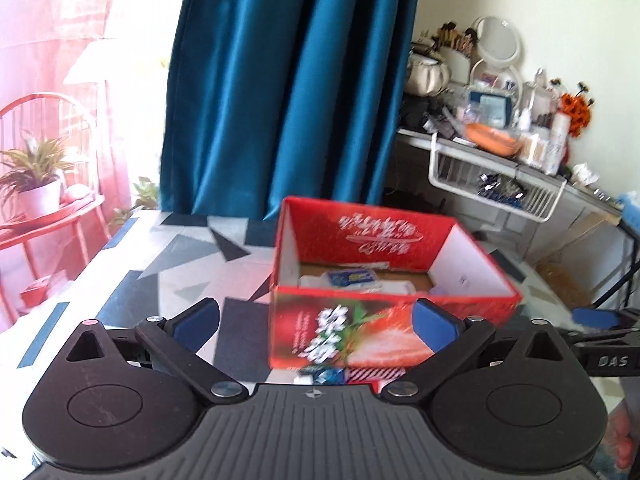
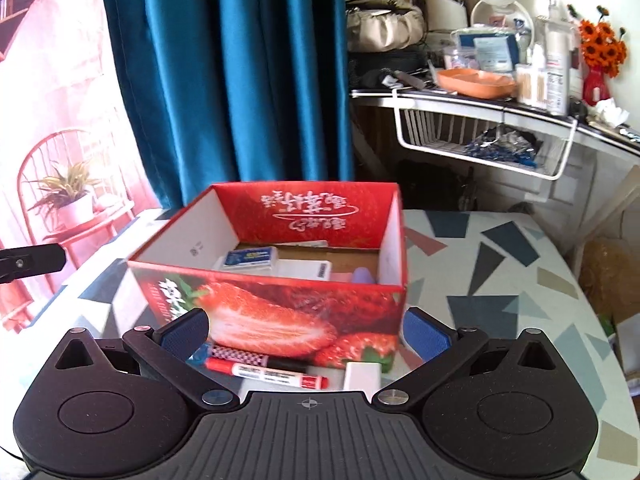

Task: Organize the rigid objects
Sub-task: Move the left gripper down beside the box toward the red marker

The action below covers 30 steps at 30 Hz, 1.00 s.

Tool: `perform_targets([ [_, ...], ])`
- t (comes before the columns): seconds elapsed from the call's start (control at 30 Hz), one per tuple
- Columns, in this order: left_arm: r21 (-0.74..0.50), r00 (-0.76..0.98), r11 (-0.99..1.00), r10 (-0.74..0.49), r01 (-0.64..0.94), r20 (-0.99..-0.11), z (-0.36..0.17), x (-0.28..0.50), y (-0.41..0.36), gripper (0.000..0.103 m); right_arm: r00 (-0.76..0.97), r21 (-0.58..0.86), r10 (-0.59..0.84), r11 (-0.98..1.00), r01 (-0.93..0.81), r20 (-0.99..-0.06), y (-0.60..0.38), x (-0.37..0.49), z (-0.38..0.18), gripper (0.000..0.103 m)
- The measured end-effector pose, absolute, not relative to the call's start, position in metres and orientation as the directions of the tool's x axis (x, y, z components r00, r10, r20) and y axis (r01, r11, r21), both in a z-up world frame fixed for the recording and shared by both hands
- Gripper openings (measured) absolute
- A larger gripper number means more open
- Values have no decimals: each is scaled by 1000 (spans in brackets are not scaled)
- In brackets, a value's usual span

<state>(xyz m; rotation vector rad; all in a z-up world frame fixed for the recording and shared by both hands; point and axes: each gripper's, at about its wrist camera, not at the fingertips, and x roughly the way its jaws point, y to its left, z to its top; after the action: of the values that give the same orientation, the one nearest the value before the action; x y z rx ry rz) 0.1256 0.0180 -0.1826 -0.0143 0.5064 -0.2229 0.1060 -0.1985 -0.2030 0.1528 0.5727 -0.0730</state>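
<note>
left gripper (image 1: 316, 326): black plastic body; ribbed grey centre plate marked with a small crosshair.
left fingers (image 1: 434, 328): black linkage arms tipped with blue textured pads; silver pivot screws at the joints.
left housing: two round black discs, triangular cut-outs above; a small pinkish dot, possibly an indicator.
right gripper (image 2: 306, 334): same build seen; blue pads, silver screws, crosshair mark.
lettering: "DAS" read on a black bar in the left view.
</note>
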Motion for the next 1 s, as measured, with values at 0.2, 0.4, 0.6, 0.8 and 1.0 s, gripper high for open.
perform_targets([
  [0.2,-59,812,979,-194,194,-551,-215,130,18,103,845,69,-81,988,138,-528,-198,92,-240,103],
  [0.4,-43,787,980,-182,195,-589,-240,137,20,103,826,53,-64,992,113,-559,-196,95,-272,103],
  [0.6,-18,767,981,-160,191,-622,-257,145,16,103,809,82,-10,994,71,-587,-195,106,-293,101],
  [0.8,-16,737,981,-157,195,-658,-269,154,13,103,814,-28,-10,1000,-8,-580,-178,120,-312,94],
  [1.0,-16,722,980,-157,198,-674,-277,163,11,103,793,33,69,998,-62,-605,-172,144,-329,81],
])
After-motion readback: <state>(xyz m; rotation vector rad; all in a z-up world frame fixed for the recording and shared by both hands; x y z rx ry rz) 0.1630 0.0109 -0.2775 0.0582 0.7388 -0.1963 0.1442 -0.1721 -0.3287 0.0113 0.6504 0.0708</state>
